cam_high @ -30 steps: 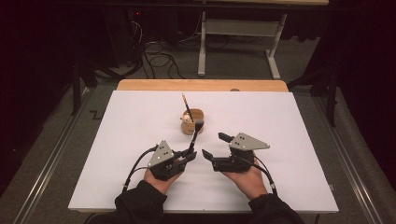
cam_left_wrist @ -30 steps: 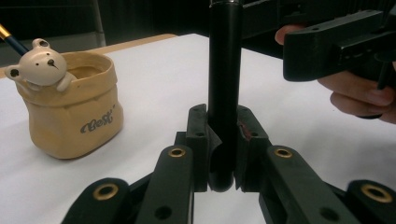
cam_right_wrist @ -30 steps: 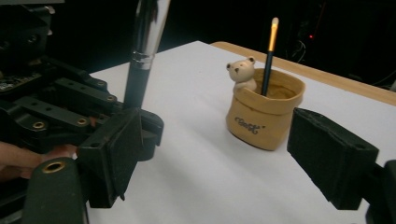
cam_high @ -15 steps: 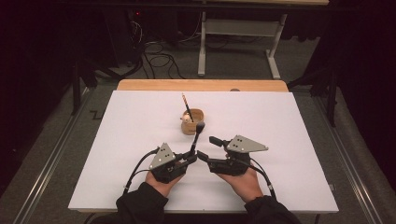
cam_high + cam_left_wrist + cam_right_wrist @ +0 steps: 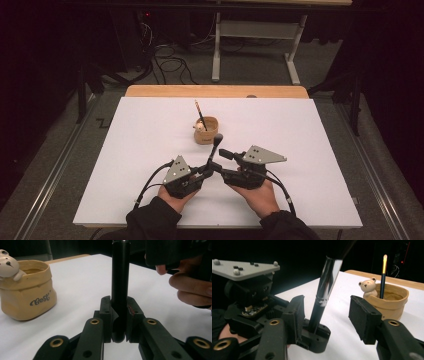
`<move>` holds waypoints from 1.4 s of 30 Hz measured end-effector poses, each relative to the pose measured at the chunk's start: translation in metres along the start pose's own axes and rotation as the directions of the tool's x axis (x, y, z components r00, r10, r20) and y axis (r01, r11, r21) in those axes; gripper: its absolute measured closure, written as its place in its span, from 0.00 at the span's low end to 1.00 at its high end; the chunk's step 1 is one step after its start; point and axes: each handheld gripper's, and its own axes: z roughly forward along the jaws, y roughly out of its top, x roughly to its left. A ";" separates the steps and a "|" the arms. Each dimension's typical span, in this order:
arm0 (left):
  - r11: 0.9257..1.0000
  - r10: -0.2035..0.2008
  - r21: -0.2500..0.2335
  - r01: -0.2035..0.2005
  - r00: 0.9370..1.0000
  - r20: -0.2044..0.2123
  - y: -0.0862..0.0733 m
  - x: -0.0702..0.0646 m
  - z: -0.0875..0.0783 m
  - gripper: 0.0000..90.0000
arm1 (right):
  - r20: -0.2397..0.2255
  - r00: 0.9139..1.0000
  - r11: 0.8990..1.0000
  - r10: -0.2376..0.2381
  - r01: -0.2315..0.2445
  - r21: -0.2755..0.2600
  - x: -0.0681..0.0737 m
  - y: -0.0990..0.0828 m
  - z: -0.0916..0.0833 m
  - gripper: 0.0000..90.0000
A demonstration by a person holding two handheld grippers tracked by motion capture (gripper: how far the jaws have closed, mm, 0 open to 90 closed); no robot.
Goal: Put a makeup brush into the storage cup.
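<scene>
near the middle of the surface's near edge, the left hand-held gripper pinches the lower end of a black brush, holding it upright. the right hand-held gripper has just been closing, its pads straddling the handle without touching. light, stiff and glossy, so likely slippery: best taken mid-handle. a pot stands just beyond.

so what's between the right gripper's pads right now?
The black brush handle, held upright by the left gripper. In the right gripper view, the right gripper has been closing around it, pads not yet pressing.
</scene>
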 end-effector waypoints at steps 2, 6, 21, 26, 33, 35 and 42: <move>1.000 0.002 0.002 -0.002 1.000 0.003 0.000 -0.001 0.001 0.88 | -0.003 1.000 1.000 0.000 0.000 -0.005 0.000 0.000 0.000 0.56; 1.000 0.009 0.009 -0.009 1.000 0.010 -0.001 -0.003 0.002 0.88 | -0.006 1.000 1.000 0.006 -0.006 -0.013 0.000 0.001 0.000 0.59; 1.000 0.019 0.019 -0.019 1.000 0.019 -0.003 -0.008 0.005 0.88 | -0.050 0.996 0.996 0.080 -0.081 -0.034 -0.004 -0.001 0.001 0.77; 0.999 0.021 0.023 -0.022 1.000 0.023 -0.003 -0.008 0.005 0.88 | -0.051 0.996 0.997 0.070 -0.072 -0.032 -0.004 -0.002 0.001 0.84; 0.999 0.023 0.024 -0.024 0.999 0.022 -0.003 -0.009 0.006 0.88 | -0.082 0.992 0.994 0.098 -0.101 -0.037 -0.007 -0.003 0.001 0.87; 0.999 0.025 0.024 -0.025 0.999 0.021 -0.003 -0.009 0.006 0.88 | -0.085 0.991 0.994 0.101 -0.104 -0.036 -0.006 -0.003 0.001 0.87; 0.999 0.023 0.028 -0.023 1.000 0.016 -0.002 -0.009 0.006 0.87 | -0.089 0.992 0.995 0.094 -0.098 -0.036 -0.005 -0.003 0.000 0.88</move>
